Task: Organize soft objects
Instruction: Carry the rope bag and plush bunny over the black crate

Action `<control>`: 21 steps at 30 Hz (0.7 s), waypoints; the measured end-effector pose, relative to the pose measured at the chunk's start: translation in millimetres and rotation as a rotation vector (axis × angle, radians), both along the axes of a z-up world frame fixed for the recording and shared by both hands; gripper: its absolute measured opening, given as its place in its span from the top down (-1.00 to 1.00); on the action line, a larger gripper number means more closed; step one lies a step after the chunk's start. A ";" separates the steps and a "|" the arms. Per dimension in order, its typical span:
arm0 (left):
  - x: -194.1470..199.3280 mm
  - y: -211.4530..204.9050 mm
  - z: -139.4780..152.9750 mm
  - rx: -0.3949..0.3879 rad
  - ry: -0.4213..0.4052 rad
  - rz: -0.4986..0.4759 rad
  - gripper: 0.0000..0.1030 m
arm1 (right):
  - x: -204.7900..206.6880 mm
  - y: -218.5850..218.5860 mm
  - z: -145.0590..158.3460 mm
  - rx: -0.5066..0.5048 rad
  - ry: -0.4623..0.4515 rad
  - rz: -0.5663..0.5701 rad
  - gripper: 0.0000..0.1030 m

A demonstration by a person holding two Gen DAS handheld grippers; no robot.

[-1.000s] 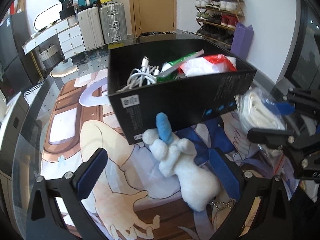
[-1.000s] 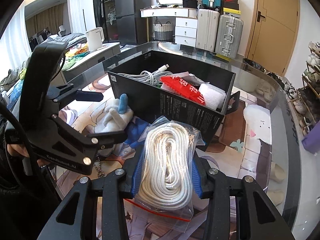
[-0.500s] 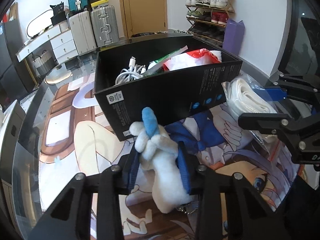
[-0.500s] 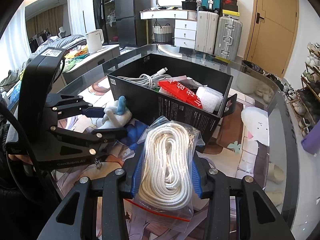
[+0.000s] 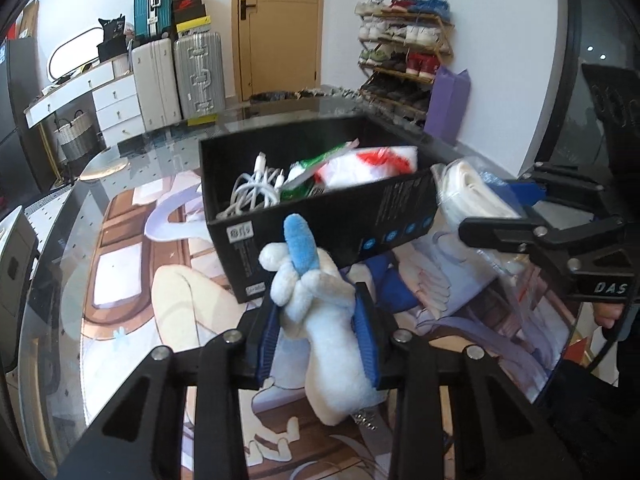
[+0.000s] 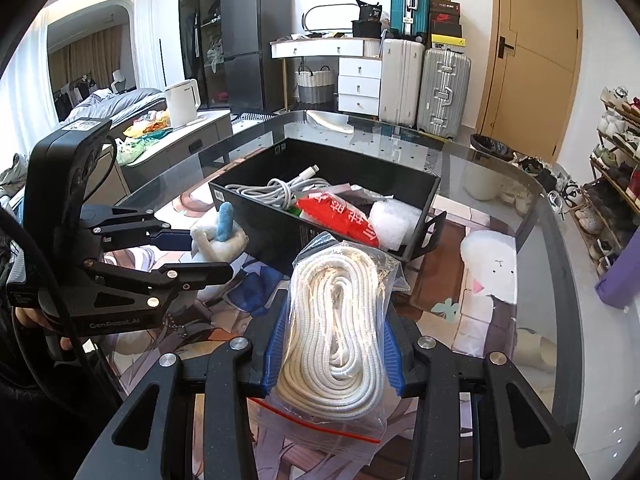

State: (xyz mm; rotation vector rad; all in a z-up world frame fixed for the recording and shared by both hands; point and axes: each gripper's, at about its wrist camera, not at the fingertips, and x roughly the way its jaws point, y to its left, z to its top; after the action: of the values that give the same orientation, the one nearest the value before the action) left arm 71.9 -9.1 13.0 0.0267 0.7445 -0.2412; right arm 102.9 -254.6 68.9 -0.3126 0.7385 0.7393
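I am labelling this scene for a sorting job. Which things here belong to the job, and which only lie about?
Job: plush toy in left gripper; bagged rope in right gripper; black box.

Lying about: suitcases, kettle, shoe rack.

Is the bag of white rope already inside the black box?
No, the bag of white rope is outside the black box, held between the right gripper's fingers on the near side of it.

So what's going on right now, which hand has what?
Left gripper shut on plush toy. Right gripper shut on bagged rope. Both short of black box; box already holds cables and packets.
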 end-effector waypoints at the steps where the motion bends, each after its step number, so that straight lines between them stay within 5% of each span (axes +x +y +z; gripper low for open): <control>1: -1.1 0.0 2.6 -0.004 -0.012 -0.005 0.35 | -1.3 -0.2 1.2 -0.001 -0.004 0.001 0.19; 21: -6.8 8.9 36.4 -0.011 -0.109 0.039 0.35 | -9.0 -7.5 23.3 -0.002 -0.068 -0.024 0.19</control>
State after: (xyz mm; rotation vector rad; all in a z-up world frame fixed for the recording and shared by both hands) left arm 65.1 -0.2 49.3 0.0148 0.6347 -0.2053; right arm 93.9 -262.1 92.3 -0.3292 0.6774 0.7020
